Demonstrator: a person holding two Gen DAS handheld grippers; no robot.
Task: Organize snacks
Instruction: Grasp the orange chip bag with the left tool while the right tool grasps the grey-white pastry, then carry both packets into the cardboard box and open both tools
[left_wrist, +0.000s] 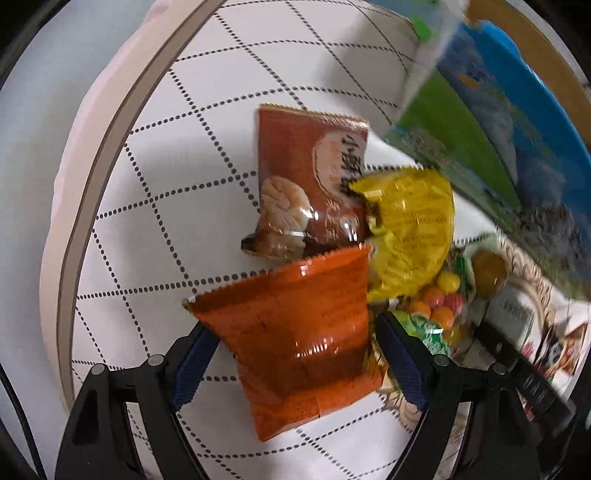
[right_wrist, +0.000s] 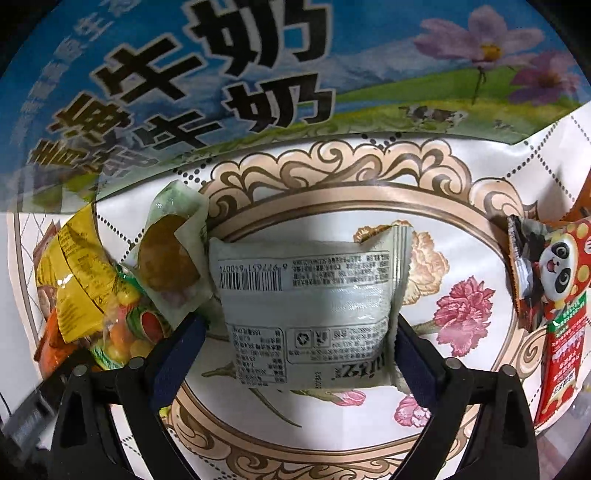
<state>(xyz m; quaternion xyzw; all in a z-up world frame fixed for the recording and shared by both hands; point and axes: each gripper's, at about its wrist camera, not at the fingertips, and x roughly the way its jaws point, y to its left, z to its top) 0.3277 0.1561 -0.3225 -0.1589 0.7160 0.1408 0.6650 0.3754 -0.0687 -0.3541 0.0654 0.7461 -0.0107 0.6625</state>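
Both tools straddle packets low in their frames, jaws apart: the left gripper (left_wrist: 295, 354) around the orange packet (left_wrist: 295, 332), the right gripper (right_wrist: 299, 354) around the pale green packet (right_wrist: 306, 314); slick film could slip or snag the candy bag (right_wrist: 125, 332)

Orange packet (left_wrist: 295, 343), yellow packet (left_wrist: 410, 225), pale grey-green packet (right_wrist: 310, 314), dotted-grid white tablecloth (left_wrist: 177, 177)

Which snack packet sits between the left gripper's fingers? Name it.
The plain orange packet with zigzag edges, between the left gripper. The brown packet and yellow packet lie beyond the fingertips.
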